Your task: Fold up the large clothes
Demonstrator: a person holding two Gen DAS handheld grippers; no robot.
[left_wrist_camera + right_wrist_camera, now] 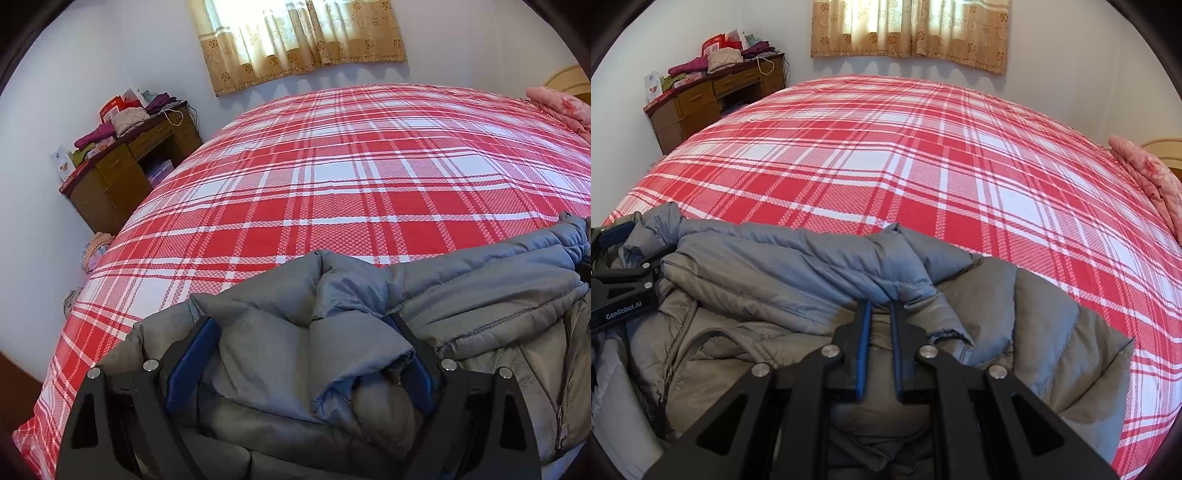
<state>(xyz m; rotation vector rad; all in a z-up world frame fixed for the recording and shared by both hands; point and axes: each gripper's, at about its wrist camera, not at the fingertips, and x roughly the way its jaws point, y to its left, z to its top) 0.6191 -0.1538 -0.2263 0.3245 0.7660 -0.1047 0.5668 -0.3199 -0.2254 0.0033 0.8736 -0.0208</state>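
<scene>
A grey puffer jacket (369, 314) lies bunched at the near edge of the bed. In the left wrist view my left gripper (299, 319) stands wide open astride a thick folded part of it. That padded fabric fills the space between the blue pads (192, 354). In the right wrist view my right gripper (881, 304) is shut on a raised blue-grey fold of the jacket (775, 266), pinched at the fingertips. The left tool's black housing (620, 299) shows at the far left, over the jacket's zip side.
The red and white plaid bedcover (332, 166) stretches away beyond the jacket. A wooden desk (122, 170) piled with clothes and boxes stands at the far left by the wall. A folded pink quilt (557, 103) lies at the right by the headboard. A curtain (295, 37) hangs behind.
</scene>
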